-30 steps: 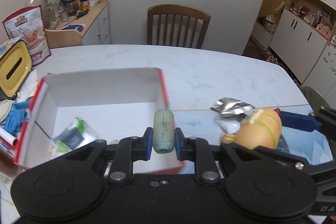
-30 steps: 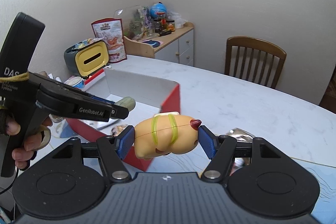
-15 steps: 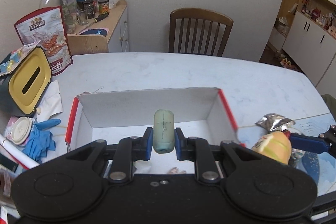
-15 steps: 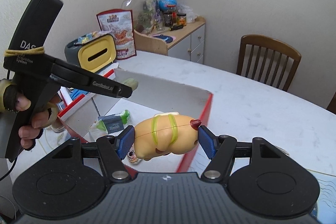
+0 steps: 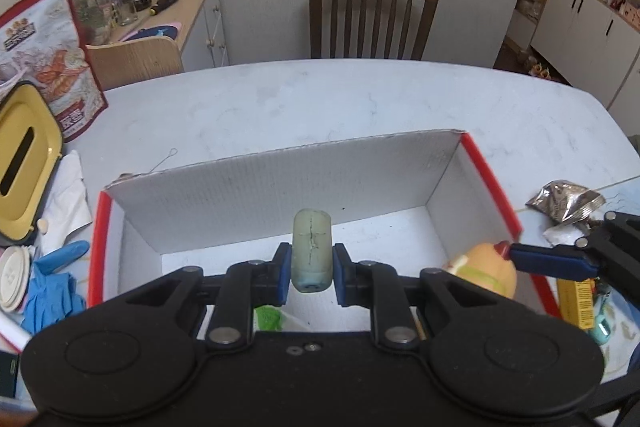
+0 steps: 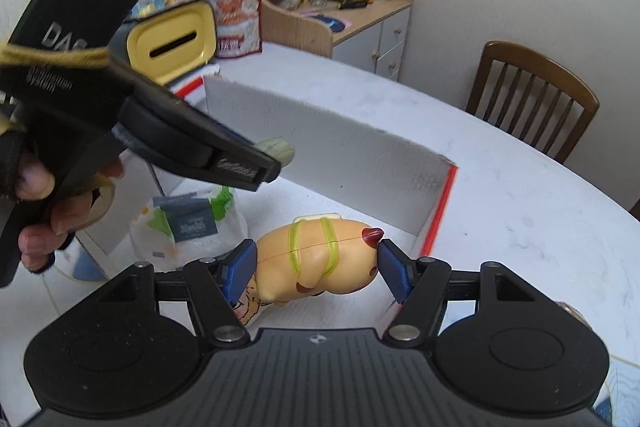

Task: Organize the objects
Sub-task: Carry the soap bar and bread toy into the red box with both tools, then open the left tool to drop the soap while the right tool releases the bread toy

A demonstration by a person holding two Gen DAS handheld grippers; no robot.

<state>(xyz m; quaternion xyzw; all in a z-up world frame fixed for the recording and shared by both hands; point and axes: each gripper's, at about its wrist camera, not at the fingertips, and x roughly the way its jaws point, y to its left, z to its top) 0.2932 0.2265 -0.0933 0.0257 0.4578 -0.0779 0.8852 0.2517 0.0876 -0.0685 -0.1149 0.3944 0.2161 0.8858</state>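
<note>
The left gripper [image 5: 311, 271] is clamped on a pale green cylinder [image 5: 311, 251], its blue pads pressed against both sides, and holds it upright above the open box [image 5: 280, 195]. The box is white inside with red edges and sits on the white table [image 5: 340, 103]. The right gripper [image 6: 314, 269] is closed on a tan toy [image 6: 316, 259] with yellow-green stripes and a red tip, gripping it end to end, also over the box interior near its right wall. In the left view that toy [image 5: 486, 269] shows at the right side of the box, with one blue pad against its red tip. A white packet [image 6: 188, 227] with green and grey print lies on the box floor, below the left gripper as seen from the right wrist. A hand [image 6: 44, 211] grips the left gripper's handle. To the right of the box a crumpled foil wrapper [image 5: 566, 201] rests on the table. To the left of the box lie a blue glove [image 5: 52, 291] and a yellow-lidded bin [image 5: 24, 163], with a printed bag [image 5: 48, 59] standing behind. A wooden chair [image 5: 372, 15] stands at the far side of the table.
</note>
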